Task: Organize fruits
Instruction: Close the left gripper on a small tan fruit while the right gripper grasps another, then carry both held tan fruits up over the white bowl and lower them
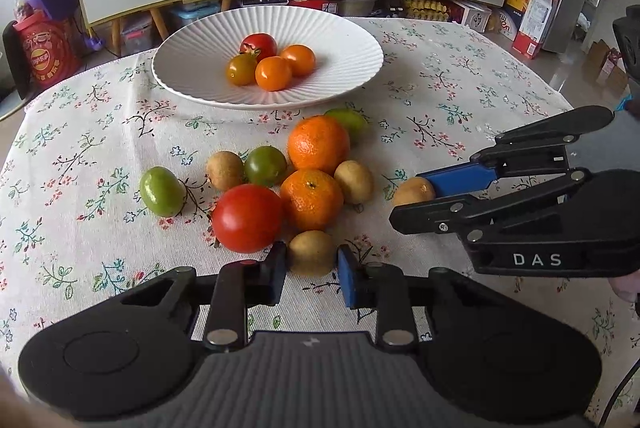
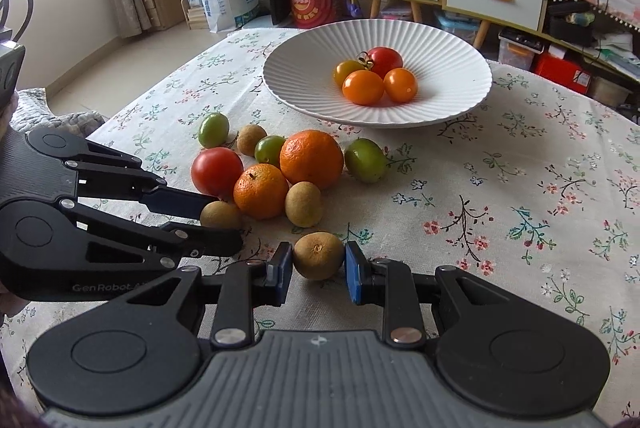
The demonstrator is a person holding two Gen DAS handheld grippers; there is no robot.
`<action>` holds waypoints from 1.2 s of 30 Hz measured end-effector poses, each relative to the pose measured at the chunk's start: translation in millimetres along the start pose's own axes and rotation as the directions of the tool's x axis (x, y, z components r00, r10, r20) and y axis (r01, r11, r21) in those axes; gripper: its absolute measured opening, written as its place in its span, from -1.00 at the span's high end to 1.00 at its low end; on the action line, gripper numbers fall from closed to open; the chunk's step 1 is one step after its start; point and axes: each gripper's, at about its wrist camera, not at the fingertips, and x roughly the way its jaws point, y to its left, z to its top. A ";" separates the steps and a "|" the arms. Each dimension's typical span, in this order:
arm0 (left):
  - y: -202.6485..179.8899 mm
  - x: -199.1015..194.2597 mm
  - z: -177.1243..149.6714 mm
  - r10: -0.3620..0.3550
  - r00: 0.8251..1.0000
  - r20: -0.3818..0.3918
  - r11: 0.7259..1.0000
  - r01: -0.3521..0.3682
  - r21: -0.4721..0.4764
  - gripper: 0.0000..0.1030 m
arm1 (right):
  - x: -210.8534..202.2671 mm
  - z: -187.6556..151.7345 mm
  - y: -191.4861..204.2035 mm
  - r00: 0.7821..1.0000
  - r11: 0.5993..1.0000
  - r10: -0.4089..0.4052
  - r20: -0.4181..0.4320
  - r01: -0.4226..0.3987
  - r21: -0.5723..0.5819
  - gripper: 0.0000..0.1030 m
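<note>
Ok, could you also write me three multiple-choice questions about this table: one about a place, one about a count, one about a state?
1. Where does the big red tomato lie?
A. on the plate
B. on the tablecloth beside an orange
C. in a drawer

2. How many oranges are on the tablecloth?
A. one
B. two
C. four

3. What is between the fingers of the right hand-held gripper?
A. nothing
B. a green fruit
C. a brown fruit

Key: 1 B, the red tomato rests on the tablecloth against an orange. 2 B, only that one and a second orange show. 3 C, the right hand-held gripper has its pads on either side of a brown fruit.
</note>
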 end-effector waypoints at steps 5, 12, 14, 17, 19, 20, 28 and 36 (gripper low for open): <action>-1.8 -3.8 -1.5 -0.007 1.000 -0.006 1.000 0.007 0.005 0.65 | -1.7 2.5 1.5 1.000 1.000 -0.001 0.009 0.001 0.000 0.51; -2.8 -14.8 1.0 -0.018 1.000 0.009 1.000 0.018 -0.007 0.65 | -7.5 7.6 1.8 1.000 1.000 -0.002 0.028 0.002 0.003 0.51; -3.4 -18.4 2.8 -0.020 1.000 0.018 1.000 0.020 -0.010 0.65 | -9.4 9.4 1.8 0.999 1.000 -0.002 0.035 0.002 0.004 0.51; -4.3 -22.3 5.4 -0.024 0.999 0.031 1.000 0.024 -0.015 0.65 | -12.6 12.4 1.0 0.999 1.000 -0.003 0.048 0.002 0.009 0.51; -4.7 -24.1 7.6 -0.025 0.999 0.038 0.999 0.026 -0.019 0.65 | -14.8 14.6 -0.2 0.998 1.000 -0.004 0.057 0.004 0.015 0.51; -4.8 -24.9 9.1 -0.025 0.999 0.042 0.999 0.026 -0.021 0.65 | -16.0 16.2 -0.4 0.998 1.000 -0.006 0.063 0.005 0.019 0.51; -7.5 -29.0 25.2 -0.021 0.996 0.088 0.999 0.024 -0.033 0.65 | -24.1 30.6 -6.4 0.993 0.999 -0.018 0.116 0.012 0.049 0.51; -6.9 -27.3 41.5 0.001 0.991 0.131 0.998 0.006 -0.057 0.65 | -23.6 44.3 -17.0 0.987 0.995 -0.046 0.153 0.033 0.090 0.51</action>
